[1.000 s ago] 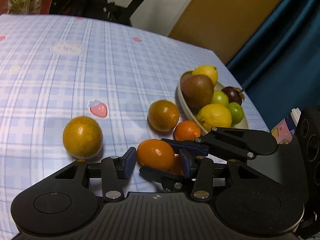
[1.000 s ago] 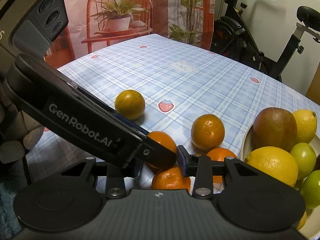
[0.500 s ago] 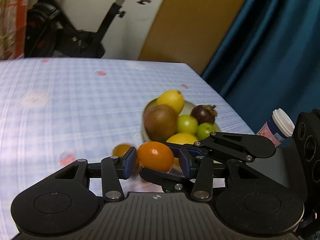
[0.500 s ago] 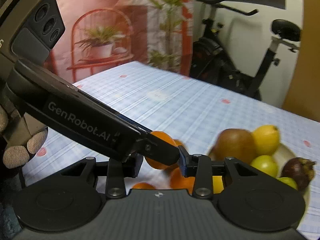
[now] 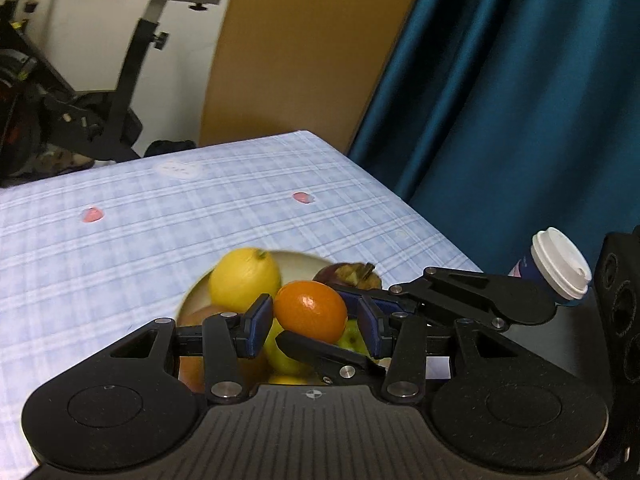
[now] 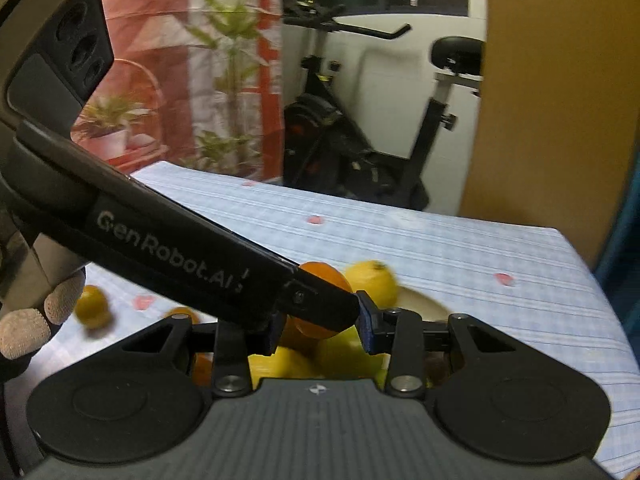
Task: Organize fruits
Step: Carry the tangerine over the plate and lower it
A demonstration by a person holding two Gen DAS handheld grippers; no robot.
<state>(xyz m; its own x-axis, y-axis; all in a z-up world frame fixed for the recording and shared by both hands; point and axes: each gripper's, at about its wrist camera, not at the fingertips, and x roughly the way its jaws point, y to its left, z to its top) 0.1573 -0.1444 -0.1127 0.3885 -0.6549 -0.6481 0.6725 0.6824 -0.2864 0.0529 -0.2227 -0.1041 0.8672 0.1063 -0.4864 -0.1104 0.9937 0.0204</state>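
A small orange (image 5: 310, 312) hangs over the cream fruit bowl (image 5: 298, 257). My left gripper (image 5: 312, 316) is shut on it, blue pads at its sides. The right gripper's fingers (image 5: 460, 292) reach in from the right, one under the orange and one behind its top. In the right wrist view my right gripper (image 6: 320, 328) is shut on the same orange (image 6: 324, 276), half hidden behind the left gripper's finger (image 6: 180, 240). The bowl holds a lemon (image 5: 244, 280), a dark mangosteen (image 5: 348, 276), green fruit (image 5: 352, 340) and a reddish fruit (image 5: 192, 360).
Two oranges (image 6: 92, 306) (image 6: 180, 314) lie on the checked tablecloth (image 5: 120, 248) left of the bowl. A lidded paper cup (image 5: 560, 268) stands off the table's right edge. An exercise bike (image 6: 360, 140) and a blue curtain (image 5: 520, 100) lie beyond. A gloved hand (image 6: 36, 320) shows at left.
Both grippers lifted the small orange off the table among the loose oranges and carried it right, over the bowl. Their jaws kept the same width.
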